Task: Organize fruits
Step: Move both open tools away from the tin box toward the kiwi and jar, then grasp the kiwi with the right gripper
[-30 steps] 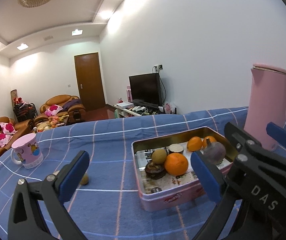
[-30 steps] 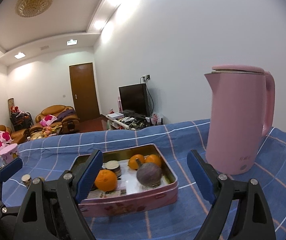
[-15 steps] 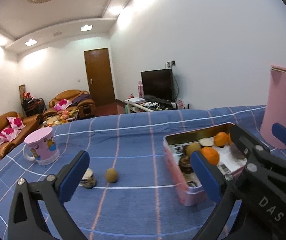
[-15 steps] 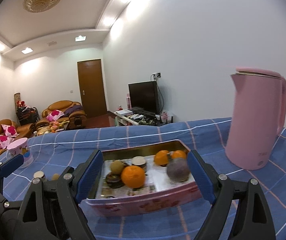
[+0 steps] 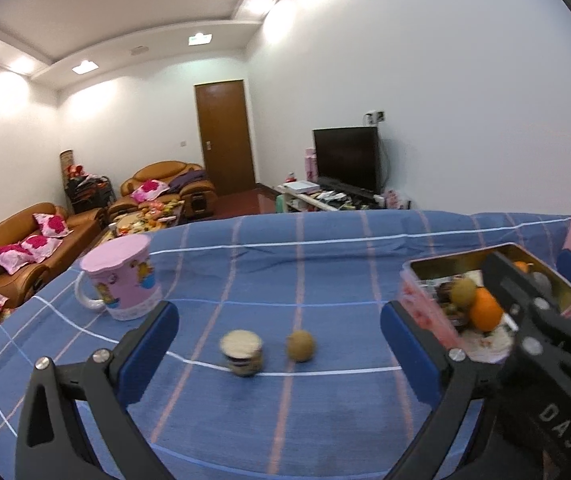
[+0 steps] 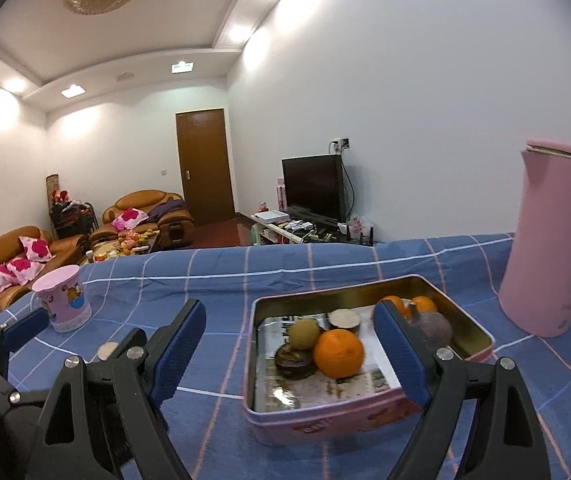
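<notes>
A pink tin box [image 6: 325, 420] on the blue checked cloth holds an orange [image 6: 338, 353], a brown kiwi [image 6: 303, 333], a dark purple fruit [image 6: 433, 326], more oranges [image 6: 423, 304] and cut dark halves. In the left wrist view a loose kiwi [image 5: 300, 345] and a small dark cut fruit half [image 5: 242, 353] lie on the cloth, left of the tin [image 5: 425, 312]. My left gripper [image 5: 277, 354] is open, with both loose pieces ahead between its fingers, apart from them. My right gripper [image 6: 289, 354] is open over the tin's near left part, holding nothing.
A pink cartoon mug [image 5: 119, 280] stands at the left of the cloth. A tall pink kettle [image 6: 549, 248] stands right of the tin. The right gripper's black frame [image 5: 541, 364] crosses the left wrist view at the right. Sofas, a TV and a door lie beyond.
Both grippers swung left across the table. The tin slid rightward in both views. The loose kiwi, the cut half and the mug came toward the middle of the left wrist view.
</notes>
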Demonstrator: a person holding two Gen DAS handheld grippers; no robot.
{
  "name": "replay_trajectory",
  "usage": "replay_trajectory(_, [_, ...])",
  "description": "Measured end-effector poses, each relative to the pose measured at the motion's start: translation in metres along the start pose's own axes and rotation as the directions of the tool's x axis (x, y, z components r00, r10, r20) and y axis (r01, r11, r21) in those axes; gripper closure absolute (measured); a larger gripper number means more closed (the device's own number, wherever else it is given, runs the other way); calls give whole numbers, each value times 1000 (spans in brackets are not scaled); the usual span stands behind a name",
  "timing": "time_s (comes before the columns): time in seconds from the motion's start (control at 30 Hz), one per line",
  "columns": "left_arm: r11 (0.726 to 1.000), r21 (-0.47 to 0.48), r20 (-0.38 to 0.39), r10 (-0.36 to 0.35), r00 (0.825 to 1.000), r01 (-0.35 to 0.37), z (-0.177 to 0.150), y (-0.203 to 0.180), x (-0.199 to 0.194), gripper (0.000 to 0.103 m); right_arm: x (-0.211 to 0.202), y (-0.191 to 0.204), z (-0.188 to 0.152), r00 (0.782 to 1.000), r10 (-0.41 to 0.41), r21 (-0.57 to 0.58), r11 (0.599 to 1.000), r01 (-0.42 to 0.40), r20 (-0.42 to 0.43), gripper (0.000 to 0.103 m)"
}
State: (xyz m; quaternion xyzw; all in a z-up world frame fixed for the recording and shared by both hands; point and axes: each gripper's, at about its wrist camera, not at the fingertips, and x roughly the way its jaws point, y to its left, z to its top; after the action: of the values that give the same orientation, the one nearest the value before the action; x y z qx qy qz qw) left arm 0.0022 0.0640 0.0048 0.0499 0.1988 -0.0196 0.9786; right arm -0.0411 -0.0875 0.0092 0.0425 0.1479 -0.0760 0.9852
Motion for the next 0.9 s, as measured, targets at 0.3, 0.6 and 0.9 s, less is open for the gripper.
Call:
replay_trajectory(0.3, [990,-121,-122,60,991,-75,-4,57,30,0,17,25,1,998,47,-49,998,-49,-46,16])
replay_trajectory(0.6, [980,-168,-191,73,979,-105,-12,78,41,0,30,44,-1,992,90,-58,994,-95,-83,16])
replay_trajectory(0.9, [979,-106,-230,148,962,-176,-8,99,61,0,58,71,-3,965,146,-99,980,-171,-217,16])
